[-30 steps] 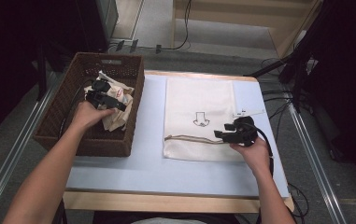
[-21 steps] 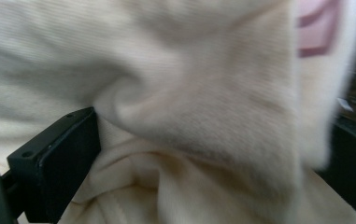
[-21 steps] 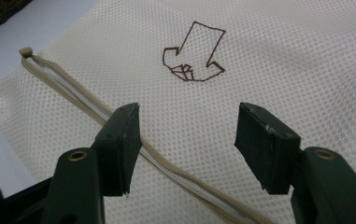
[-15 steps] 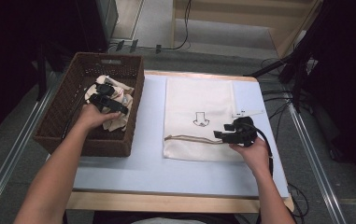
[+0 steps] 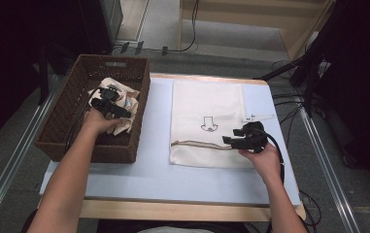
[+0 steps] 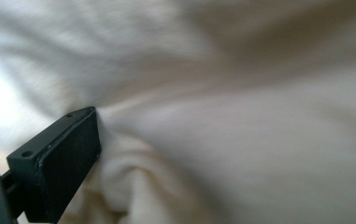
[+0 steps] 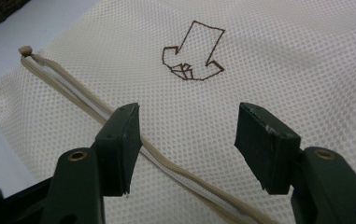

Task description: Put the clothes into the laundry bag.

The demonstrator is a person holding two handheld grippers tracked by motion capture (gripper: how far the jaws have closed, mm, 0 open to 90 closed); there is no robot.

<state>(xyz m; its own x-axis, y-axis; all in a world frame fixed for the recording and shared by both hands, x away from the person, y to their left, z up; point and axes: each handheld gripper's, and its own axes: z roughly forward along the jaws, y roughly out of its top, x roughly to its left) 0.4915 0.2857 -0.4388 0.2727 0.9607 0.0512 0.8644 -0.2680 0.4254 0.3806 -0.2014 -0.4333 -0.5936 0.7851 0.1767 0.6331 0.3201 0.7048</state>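
Landmark: the mesh bag [image 5: 207, 124], flat on the table [image 5: 153, 165].
Left gripper [image 5: 109, 104]: in the wicker basket [image 5: 63, 128] left of the mesh bag, pressed into the cream cloth [image 5: 119, 99]; one jaw lies against a fold, and whether it pinches the cloth I cannot tell.
Cream cloth: bunched inside the basket, well apart from the mesh bag.
Right gripper [image 5: 238, 141]: over the mesh bag's near edge, jaws wide and holding nothing.
Drawstring [image 7: 119, 126]: runs along that edge, under the spread jaws.
Arrow print [image 7: 192, 51]: mid-bag, beyond the right gripper.
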